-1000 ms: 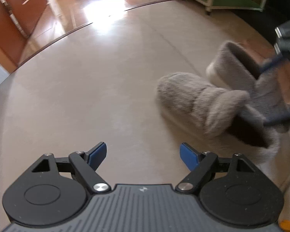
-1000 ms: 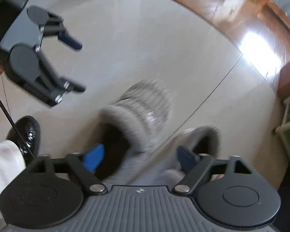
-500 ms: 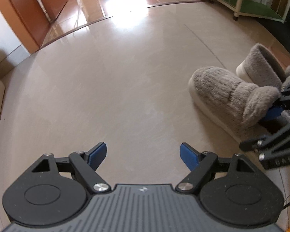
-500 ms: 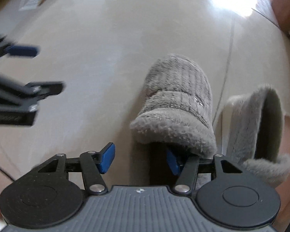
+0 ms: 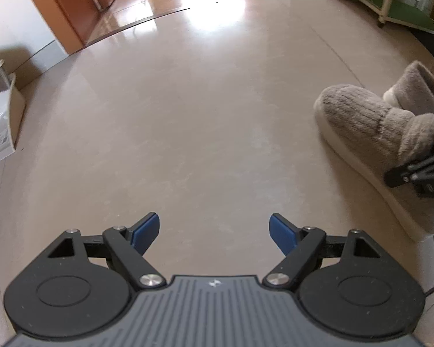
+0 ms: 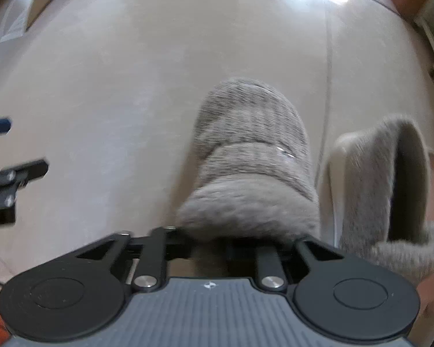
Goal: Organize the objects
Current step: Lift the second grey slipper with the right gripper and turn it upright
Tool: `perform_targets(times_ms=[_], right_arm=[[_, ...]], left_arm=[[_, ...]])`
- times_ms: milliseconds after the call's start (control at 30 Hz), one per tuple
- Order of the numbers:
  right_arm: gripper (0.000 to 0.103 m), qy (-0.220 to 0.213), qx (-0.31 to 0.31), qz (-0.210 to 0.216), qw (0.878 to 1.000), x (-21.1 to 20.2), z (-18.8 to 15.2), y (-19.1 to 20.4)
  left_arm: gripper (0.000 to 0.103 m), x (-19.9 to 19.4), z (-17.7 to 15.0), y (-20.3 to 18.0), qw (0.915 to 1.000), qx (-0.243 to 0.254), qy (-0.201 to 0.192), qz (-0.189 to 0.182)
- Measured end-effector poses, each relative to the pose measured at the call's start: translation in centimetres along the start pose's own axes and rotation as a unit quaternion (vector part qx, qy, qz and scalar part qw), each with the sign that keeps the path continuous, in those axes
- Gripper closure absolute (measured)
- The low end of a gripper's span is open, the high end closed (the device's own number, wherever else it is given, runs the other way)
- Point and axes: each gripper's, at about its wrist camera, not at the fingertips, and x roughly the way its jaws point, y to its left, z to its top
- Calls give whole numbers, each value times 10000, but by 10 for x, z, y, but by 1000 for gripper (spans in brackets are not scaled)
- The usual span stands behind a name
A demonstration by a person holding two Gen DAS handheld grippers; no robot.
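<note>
Right tool closing on the slipper's cuff

The grey fleece slipper [image 6: 251, 156] lies on the floor, toe pointing away from the right tool [image 6: 217, 245], jaws closing on its cuff (pads hidden); the 2nd slipper [image 6: 390, 179] lies beside, left tool [image 5: 214, 231] released, farther off.

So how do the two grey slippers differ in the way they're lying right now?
The near slipper sits sole down on the floor, while the far slipper is tipped on its side, pale sole edge showing. The right gripper is closing on the near slipper's fluffy cuff; nothing holds the far slipper. The near slipper's opening is hidden behind its cuff; the far slipper's faces the camera. Both are grey, fuzzy and pale-soled.
</note>
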Motion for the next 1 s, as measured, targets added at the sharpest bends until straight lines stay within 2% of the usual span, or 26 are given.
perform_targets(times_ms=[67, 200, 267, 333, 400, 433, 500, 567, 600, 667, 700, 767, 833, 933, 1000], right_arm=[[87, -138, -549, -154, 9983, -4, -1, 12], [87, -279, -1328, -10, 9907, -14, -5, 24], [87, -391, -1862, 20, 9817, -20, -7, 31], [87, -462, -2484, 78, 9675, -23, -10, 35], [87, -562, -3202, 93, 9456, -26, -15, 42], [87, -556, -3875, 228, 9199, -29, -19, 46], [87, -779, -4480, 142, 8905, -33, -26, 50], [85, -819, -4840, 171, 8711, -34, -30, 51], [84, -777, -4895, 210, 8683, -35, -30, 51], [76, -448, -4689, 485, 8808, -37, -26, 50], [73, -184, -4426, 712, 8937, -38, -19, 49], [49, 91, -3983, 911, 9127, -42, -16, 47], [43, 180, -3546, 1043, 9290, -43, -11, 45], [43, 324, -2867, 1185, 9501, -41, -2, 38], [43, 453, -2272, 1338, 9635, -38, 17, 31]], left_arm=[[20, -2, -1, 1, 10000, -12, 21, -62], [20, -7, -5, -2, 9994, 267, -11, -240], [20, -7, -6, 1, 9991, 277, 87, -307], [20, -6, -8, 5, 9993, 193, 154, -288], [20, -5, -9, 10, 9996, 67, 213, -196], [20, -5, -9, 12, 9996, 18, 235, -158], [20, -6, -10, 14, 9997, -27, 216, -106], [20, -8, -10, 15, 9998, -43, 190, -79], [20, -8, -9, 15, 9998, -46, 180, -74], [20, -10, -9, 15, 9999, -52, 150, -69], [20, -10, -9, 14, 9999, -51, 141, -68], [20, -11, -9, 13, 9999, -54, 126, -57], [20, -11, -10, 14, 9999, -56, 121, -27], [20, -11, -9, 17, 9999, -73, 99, 30], [20, -13, -10, 18, 9998, -135, 95, 56]])
